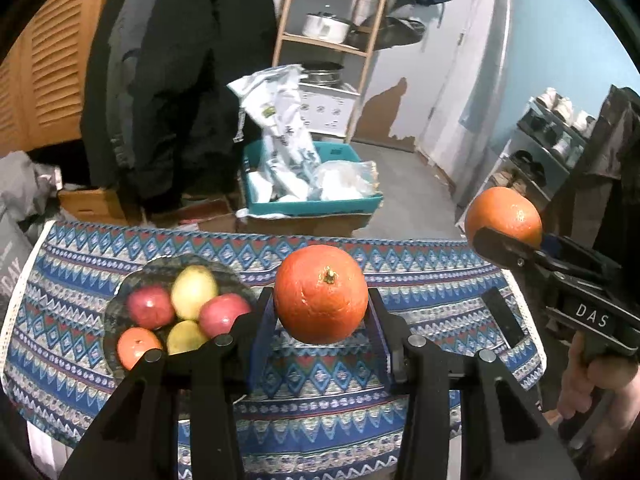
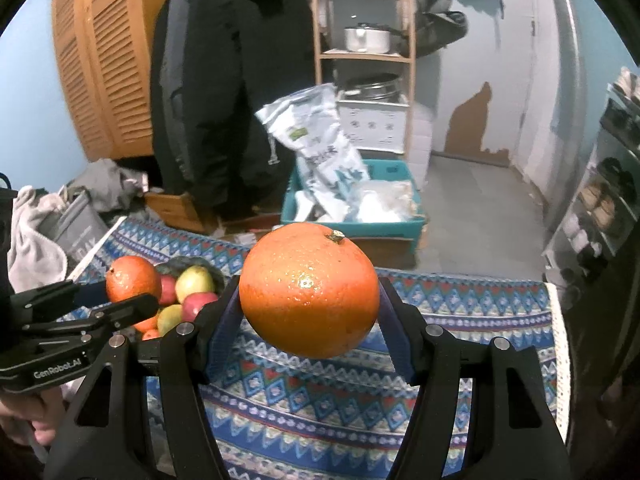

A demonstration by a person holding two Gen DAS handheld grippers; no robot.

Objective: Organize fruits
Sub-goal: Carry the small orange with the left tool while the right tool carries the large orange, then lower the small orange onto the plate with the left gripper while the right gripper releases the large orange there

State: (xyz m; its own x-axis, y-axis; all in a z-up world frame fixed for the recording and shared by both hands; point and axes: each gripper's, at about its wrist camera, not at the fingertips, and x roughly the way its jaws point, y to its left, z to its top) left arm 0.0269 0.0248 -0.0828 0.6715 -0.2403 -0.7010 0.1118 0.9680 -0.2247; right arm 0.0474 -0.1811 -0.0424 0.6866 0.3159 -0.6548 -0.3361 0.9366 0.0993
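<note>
My left gripper [image 1: 321, 312] is shut on an orange [image 1: 321, 293], held above the patterned cloth. To its left a dark glass bowl [image 1: 120, 296] holds two red apples, two yellow-green fruits and a small orange. My right gripper [image 2: 310, 308] is shut on a second orange [image 2: 309, 294], also lifted off the cloth. In the left wrist view that right-hand orange [image 1: 504, 216] shows at the right, above the table's edge. In the right wrist view the left-hand orange [image 2: 133, 279] hangs just in front of the bowl [image 2: 216, 276].
A blue patterned tablecloth [image 1: 400, 420] covers the table. Beyond its far edge stand a teal box [image 1: 312, 204] of white bags, a wooden shelf [image 1: 332, 44] with pots, and a dark jacket hanging. A shoe rack [image 1: 544, 144] is at the right.
</note>
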